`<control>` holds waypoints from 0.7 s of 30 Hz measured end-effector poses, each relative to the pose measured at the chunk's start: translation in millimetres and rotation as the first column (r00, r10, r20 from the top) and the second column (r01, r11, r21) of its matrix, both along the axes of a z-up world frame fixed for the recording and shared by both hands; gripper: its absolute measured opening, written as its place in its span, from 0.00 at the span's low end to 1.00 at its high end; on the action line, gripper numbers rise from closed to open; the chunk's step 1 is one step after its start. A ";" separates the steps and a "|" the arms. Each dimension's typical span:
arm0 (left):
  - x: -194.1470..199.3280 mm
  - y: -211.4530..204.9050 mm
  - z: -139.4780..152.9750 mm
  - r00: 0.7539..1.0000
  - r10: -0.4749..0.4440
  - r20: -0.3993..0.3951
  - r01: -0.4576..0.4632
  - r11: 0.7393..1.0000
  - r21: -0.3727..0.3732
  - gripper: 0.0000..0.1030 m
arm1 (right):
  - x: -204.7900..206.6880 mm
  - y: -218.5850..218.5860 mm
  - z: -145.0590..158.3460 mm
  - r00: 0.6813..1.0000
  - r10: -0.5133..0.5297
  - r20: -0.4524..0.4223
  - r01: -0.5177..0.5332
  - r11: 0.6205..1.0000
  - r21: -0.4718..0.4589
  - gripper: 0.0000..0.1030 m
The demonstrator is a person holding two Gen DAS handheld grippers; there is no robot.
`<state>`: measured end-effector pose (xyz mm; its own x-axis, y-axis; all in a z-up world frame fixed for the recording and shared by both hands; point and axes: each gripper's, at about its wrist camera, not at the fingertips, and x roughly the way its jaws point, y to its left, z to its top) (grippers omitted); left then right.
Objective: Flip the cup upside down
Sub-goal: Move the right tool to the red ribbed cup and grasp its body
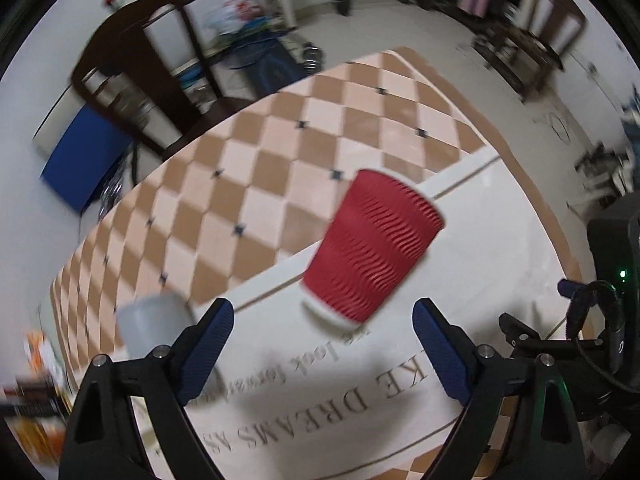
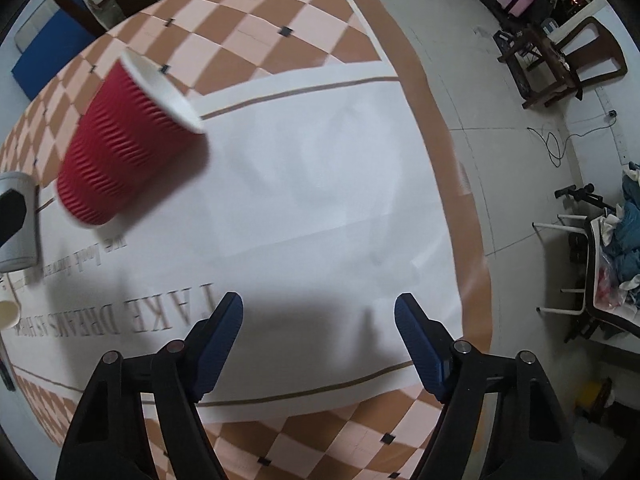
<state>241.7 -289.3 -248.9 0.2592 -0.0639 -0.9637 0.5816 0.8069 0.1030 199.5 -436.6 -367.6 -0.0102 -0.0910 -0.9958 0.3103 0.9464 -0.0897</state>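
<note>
On tablecloth (image 2: 320, 184), red cup (image 2: 128, 144) upright

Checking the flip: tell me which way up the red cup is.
Upside down: the red cup stands on its white rim, narrower base on top; neither gripper touches it.

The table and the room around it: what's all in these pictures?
red cup: one, red ribbed sides with a white rim, on the white middle of the cloth; blur hides which way up it sits
grey cup: one, pale grey, on the cloth to the left of the red cup
small cream cup: one, at the right view's left edge
tablecloth: one, white centre with printed lettering, brown and pink chequered border
wooden chairs: two, dark brown, beyond the table
blue panel: one, against the wall
left gripper: blue fingers, open, empty
right gripper: blue fingers, open, empty
</note>
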 end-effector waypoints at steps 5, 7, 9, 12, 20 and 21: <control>11.4 -34.2 -27.2 0.991 -0.129 -0.024 0.131 0.988 0.082 0.88 | -3.3 -15.4 -7.0 1.000 -0.028 -0.014 0.028 1.000 -0.008 0.77; 15.1 -44.6 -41.2 0.985 -0.167 -0.041 0.171 0.978 0.122 0.88 | -5.8 -21.0 -10.7 0.999 -0.043 -0.020 0.043 0.999 -0.002 0.77; 16.0 -53.9 -51.4 0.979 -0.197 -0.054 0.203 0.968 0.150 0.88 | -8.1 -25.9 -13.8 0.999 -0.048 -0.021 0.048 0.999 0.001 0.77; 17.8 -61.6 -63.7 0.972 -0.225 -0.072 0.235 0.956 0.178 0.88 | -8.6 -30.2 -20.4 0.998 -0.056 -0.029 0.056 0.998 0.001 0.77; 26.3 -59.7 -70.7 0.977 -0.202 -0.067 0.210 0.964 0.165 0.74 | -1.1 -40.5 -29.8 0.998 -0.058 -0.032 0.058 0.998 -0.002 0.77; 27.4 -57.1 -69.5 0.981 -0.182 -0.070 0.191 0.970 0.150 0.74 | -2.2 -39.4 -28.8 0.998 -0.056 -0.029 0.056 0.998 -0.001 0.77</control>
<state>269.1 -346.4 -318.4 0.2025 0.0460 -0.9782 0.7284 0.6605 0.1819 197.3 -476.0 -396.4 -0.0446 -0.0901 -0.9949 0.3601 0.9275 -0.1001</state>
